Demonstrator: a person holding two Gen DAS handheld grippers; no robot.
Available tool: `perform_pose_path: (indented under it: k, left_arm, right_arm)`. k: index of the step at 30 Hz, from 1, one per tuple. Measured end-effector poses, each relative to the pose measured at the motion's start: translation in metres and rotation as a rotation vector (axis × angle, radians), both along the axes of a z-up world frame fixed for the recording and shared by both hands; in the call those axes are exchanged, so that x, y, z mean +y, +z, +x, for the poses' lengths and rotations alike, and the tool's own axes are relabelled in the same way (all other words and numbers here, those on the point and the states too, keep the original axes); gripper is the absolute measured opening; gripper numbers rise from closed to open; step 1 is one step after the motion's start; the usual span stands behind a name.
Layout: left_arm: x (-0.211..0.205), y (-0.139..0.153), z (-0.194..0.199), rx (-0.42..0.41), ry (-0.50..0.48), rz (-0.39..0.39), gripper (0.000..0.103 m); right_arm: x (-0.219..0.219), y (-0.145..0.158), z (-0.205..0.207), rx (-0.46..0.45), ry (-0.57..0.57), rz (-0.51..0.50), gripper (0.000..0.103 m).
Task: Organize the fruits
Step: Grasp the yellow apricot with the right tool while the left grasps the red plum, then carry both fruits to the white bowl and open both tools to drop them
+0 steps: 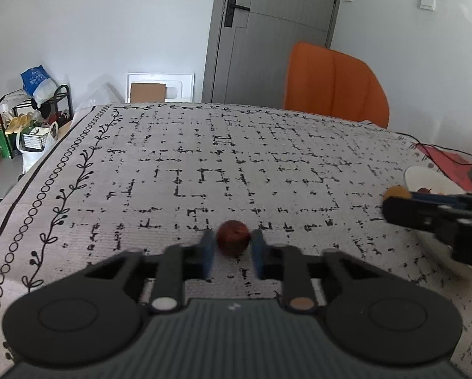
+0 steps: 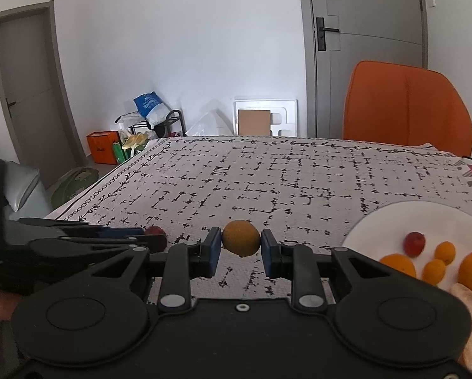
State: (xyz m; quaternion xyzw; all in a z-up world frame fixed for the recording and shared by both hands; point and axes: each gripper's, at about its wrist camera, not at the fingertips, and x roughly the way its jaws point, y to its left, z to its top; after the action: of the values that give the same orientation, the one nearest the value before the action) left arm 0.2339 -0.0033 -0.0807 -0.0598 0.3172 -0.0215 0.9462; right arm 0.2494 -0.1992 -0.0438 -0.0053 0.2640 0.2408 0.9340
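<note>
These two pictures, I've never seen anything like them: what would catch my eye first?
Probably the fruit pinched in each claw: the left gripper holds a dark red fruit, the right gripper a small orange fruit, both over a black-and-white patterned tablecloth. Next, the white plate at the right with more fruit, and the bright orange chair behind the table.

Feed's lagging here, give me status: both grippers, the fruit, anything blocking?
Left gripper shut on red fruit. Right gripper shut on orange fruit. White plate to the right, path unobstructed.
</note>
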Motion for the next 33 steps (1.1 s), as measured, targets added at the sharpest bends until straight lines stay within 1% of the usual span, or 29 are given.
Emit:
perform_pose_path:
  k: [10, 24, 33]
  left_arm:
    - [-0.024, 0.019, -0.011, -0.063, -0.073, -0.029, 0.022]
    - [-0.065, 0.033, -0.022, -0.092, -0.156, -0.031, 0.022]
    - [-0.09, 0.039, -0.031, -0.105, -0.205, -0.028, 0.022]
  right_arm:
    - [-0.025, 0.006, -0.011, -0.015, -0.068, 0.028, 0.025]
    - [-0.07, 0.004, -0.032, -0.021, -0.151, 0.06, 0.026]
    - [-0.099, -0.002, -0.046, -0.008, -0.197, 0.079, 0.026]
